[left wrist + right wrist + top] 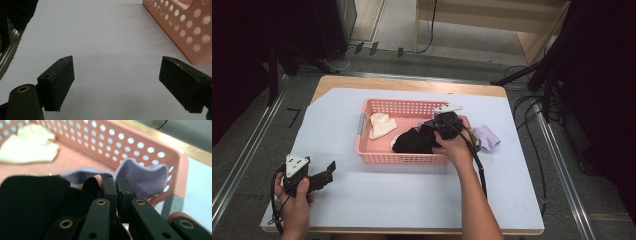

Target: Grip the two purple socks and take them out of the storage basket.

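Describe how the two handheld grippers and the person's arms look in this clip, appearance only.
Both are black handheld units. The left gripper and right gripper each carry a pale grey three-cornered plate with dark dots on top, and a black cable trails from each. The jaws are flat black blocks with matte rubbery pads, on black links fixed with brass-coloured rivets. No sleeves show on the person's forearms, and both hands are gloveless.

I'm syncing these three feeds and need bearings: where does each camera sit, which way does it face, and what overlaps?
High view: above the person's side, looking forward and down at the table; both forearms, left gripper, right gripper.
Left gripper view: on the left gripper, looking along open jaws over the white surface.
Right gripper view: on the right gripper, jaws pinching a lilac cloth inside the basket.
Shared: all three show the pink basket.
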### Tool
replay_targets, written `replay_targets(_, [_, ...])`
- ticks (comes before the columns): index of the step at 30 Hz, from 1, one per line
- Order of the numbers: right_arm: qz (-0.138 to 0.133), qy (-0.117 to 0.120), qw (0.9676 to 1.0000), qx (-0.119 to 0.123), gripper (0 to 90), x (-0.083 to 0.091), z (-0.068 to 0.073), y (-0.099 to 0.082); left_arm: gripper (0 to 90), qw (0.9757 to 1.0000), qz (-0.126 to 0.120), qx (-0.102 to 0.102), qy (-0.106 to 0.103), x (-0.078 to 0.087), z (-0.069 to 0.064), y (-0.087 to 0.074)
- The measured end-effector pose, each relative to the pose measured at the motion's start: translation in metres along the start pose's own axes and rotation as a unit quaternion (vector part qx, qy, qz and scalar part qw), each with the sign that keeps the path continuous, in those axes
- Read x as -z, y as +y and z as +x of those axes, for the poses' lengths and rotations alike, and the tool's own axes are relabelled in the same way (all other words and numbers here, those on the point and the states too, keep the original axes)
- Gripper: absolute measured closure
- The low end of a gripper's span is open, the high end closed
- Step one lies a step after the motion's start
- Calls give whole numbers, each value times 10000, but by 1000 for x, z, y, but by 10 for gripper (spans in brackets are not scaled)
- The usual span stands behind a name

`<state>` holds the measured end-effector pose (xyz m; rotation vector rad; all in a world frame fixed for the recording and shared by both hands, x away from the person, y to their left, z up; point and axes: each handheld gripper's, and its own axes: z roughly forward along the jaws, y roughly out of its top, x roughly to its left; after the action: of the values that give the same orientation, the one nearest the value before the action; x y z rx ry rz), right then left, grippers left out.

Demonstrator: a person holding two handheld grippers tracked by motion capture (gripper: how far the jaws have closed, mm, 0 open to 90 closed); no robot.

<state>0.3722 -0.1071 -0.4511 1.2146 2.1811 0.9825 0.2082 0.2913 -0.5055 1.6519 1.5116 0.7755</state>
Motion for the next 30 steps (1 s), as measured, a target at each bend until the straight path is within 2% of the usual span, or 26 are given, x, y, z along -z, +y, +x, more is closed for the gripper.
replay_targets(3, [-208, -14, 9998, -42, 890, 3, -1, -1, 137, 10000, 2, -2, 0, 0, 0, 0])
replay_targets(4, [-457, -29, 9989, -48, 891, 8, -1, -2, 137, 10000, 5, -5, 1, 0, 0, 0])
replay_targets(5, [-457, -29, 9989, -48, 891, 8, -1, -2, 137, 10000, 5, -5, 1, 0, 0, 0])
replay_targets(6, [-711, -46, 9974, -68, 891, 12, -1, -2, 137, 10000, 5, -3, 1, 0, 0, 0])
replay_targets(8, [-812, -62, 9967, -66, 892, 13, -1, -2, 137, 10000, 4, -3, 0, 0, 0, 0])
replay_targets(9, [-1082, -95, 9940, -86, 893, 19, -1, -1, 137, 10000, 1, -1, -2, 0, 0, 0])
replay_targets(10, [-1204, -112, 9926, -106, 893, 21, -1, -1, 137, 10000, 2, -2, -1, 0, 0, 0])
replay_targets(11, [-1204, -112, 9926, -106, 893, 21, -1, -1, 137, 10000, 2, -2, -1, 0, 0, 0])
replay_targets(12, [-1443, -113, 9894, -139, 893, 25, -2, 0, 138, 10000, -1, 3, 1, 0, 0, 0])
replay_targets(13, [-1443, -113, 9894, -139, 893, 25, -2, 0, 137, 10000, -1, 3, 1, 0, 0, 0])
replay_targets(15, [-1666, -78, 9859, -151, 893, 29, -2, 1, 137, 10000, 0, 1, 0, 0, 0, 0])
replay_targets(16, [-1843, -163, 9827, -88, 893, 33, -1, 3, 137, 10000, -1, 1, -2, 0, 0, 0])
replay_targets(17, [-1917, -184, 9812, -105, 893, 35, -1, 3, 137, 10000, -1, 1, -1, 0, 0, 0])
replay_targets(18, [-1917, -184, 9812, -105, 893, 35, -1, 3, 137, 10000, -3, 3, -2, 0, 0, 0])
replay_targets(19, [-2052, -215, 9784, -149, 893, 39, -2, 4, 137, 10000, -1, 2, -3, 0, 0, 0])
replay_targets(20, [-2052, -215, 9784, -149, 893, 39, -2, 4, 137, 10000, -1, 2, -3, 0, 0, 0])
replay_targets(22, [-2178, -242, 9755, -183, 892, 44, -4, 5, 138, 10000, -3, 2, -4, 0, 0, 0])
replay_targets(23, [-2178, -242, 9755, -183, 892, 44, -4, 5, 138, 10000, 0, 0, -3, 0, 0, 0])
replay_targets(24, [-2277, -291, 9731, -180, 892, 48, -5, 5, 137, 10000, -1, 0, -2, 0, 0, 0])
replay_targets(26, [-2320, -315, 9720, -180, 892, 49, -6, 5, 137, 10000, 1, -1, -3, 0, 0, 0])
replay_targets(27, [-2410, -361, 9696, -225, 893, 53, -8, 4, 137, 10000, 1, -1, -2, 0, 0, 0])
replay_targets(28, [-2410, -361, 9696, -225, 893, 53, -8, 4, 137, 10000, 1, -1, -2, 0, 0, 0])
replay_targets(30, [-2492, -387, 9673, -282, 893, 57, -10, 4, 137, 10000, 0, -19, 6, 0, 0, 0])
